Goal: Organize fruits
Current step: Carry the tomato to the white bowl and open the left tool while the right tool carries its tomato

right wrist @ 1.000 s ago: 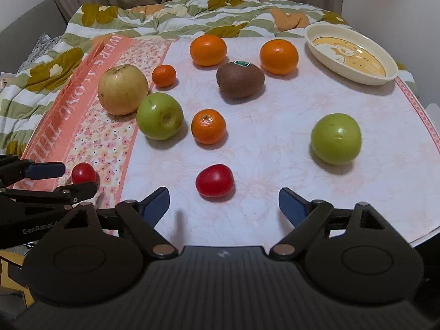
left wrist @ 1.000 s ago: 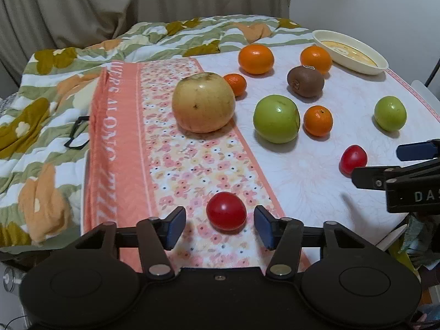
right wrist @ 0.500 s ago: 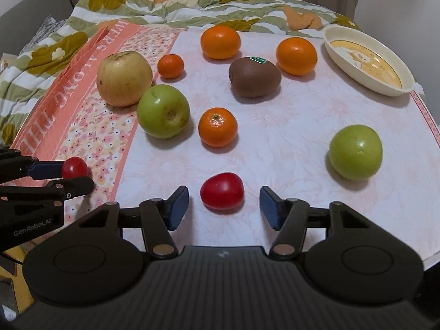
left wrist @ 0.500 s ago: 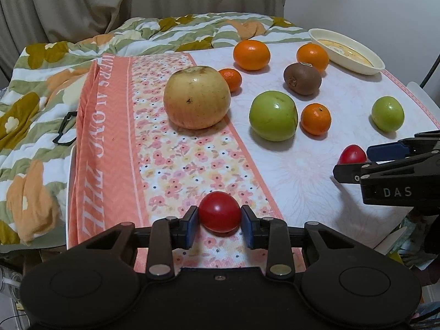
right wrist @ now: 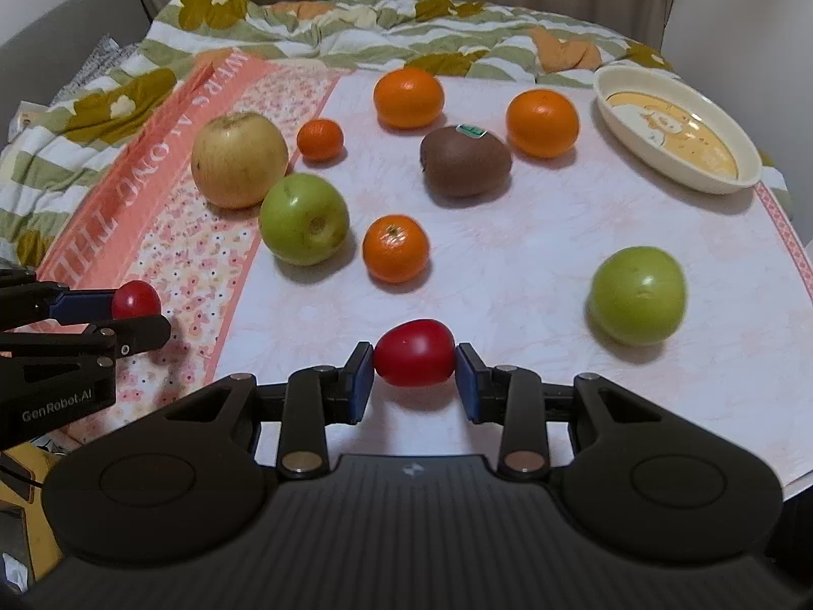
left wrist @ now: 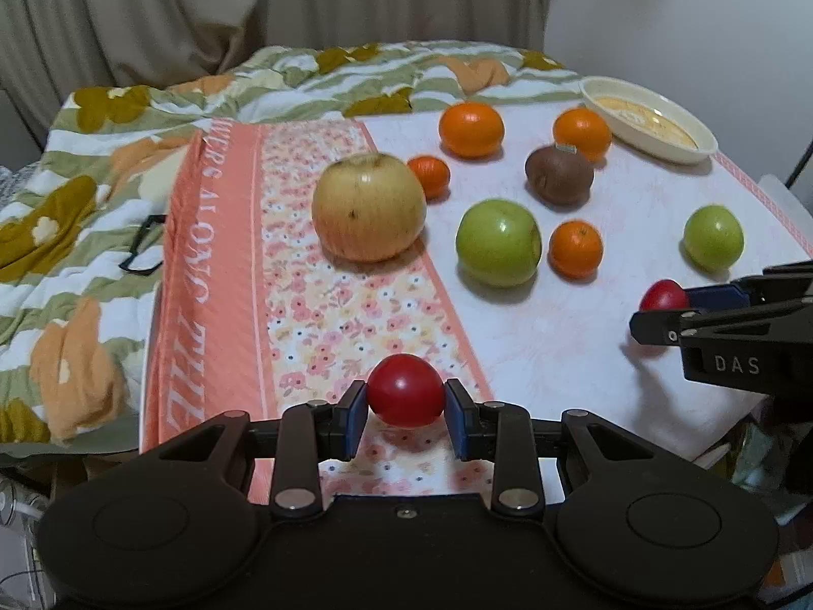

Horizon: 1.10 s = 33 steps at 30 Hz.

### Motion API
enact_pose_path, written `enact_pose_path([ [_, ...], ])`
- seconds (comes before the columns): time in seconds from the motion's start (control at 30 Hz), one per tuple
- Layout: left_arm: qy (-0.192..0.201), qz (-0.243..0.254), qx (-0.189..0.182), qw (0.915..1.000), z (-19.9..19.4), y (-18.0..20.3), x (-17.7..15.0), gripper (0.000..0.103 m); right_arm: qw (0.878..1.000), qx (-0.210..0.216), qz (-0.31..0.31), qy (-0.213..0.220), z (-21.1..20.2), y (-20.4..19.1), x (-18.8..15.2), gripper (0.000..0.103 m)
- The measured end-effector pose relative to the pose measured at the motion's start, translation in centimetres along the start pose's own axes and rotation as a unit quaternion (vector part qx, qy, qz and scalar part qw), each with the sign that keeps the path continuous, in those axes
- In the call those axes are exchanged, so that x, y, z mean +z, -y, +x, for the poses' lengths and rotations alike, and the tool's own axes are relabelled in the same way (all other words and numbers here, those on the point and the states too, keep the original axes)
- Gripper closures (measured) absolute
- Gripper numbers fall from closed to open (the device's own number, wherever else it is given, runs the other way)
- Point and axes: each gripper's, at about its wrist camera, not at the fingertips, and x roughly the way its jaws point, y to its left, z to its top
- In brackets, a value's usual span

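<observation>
Claws both angled downward toward the counter (right wrist: 559, 254). My left claw (left wrist: 405, 405) grips a round red tomato (left wrist: 405, 389) at lower centre; my right claw (right wrist: 414, 376), its jaws just closed, pinches an oval red tomato (right wrist: 414, 353) at lower centre.

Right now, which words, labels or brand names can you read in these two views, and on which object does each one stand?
"DAS": on the right gripper body, left wrist view.
"GenRobot.AI": on the left gripper body, right wrist view.
"THE": on the orange cloth border; its other letters I cannot read with certainty.
Green sticker on the kiwi: too small to read.
</observation>
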Motion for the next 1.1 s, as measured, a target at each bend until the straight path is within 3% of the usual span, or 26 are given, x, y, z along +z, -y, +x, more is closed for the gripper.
enact_pose_path([
  [0.27,0.027,-0.027,0.031,0.9988,-4.0,3.2,1.0,0.067,0.999,0.018,-0.011,0.024,-3.6,3.5,0.4,0.053],
  [0.6,0.062,-0.059,0.055,0.9948,-6.9,10.4,4.0,0.067,0.998,0.027,-0.023,0.050,-7.8,11.6,1.7,0.053],
  [0.87,0.089,-0.084,0.066,0.9903,-6.9,16.3,7.8,0.067,0.998,0.013,-0.036,0.050,-8.5,18.8,4.1,0.053],
  [1.1,0.096,-0.077,0.043,0.9915,-4.4,20.0,13.3,0.067,0.997,0.007,-0.048,0.059,-8.2,23.9,7.5,0.053],
])
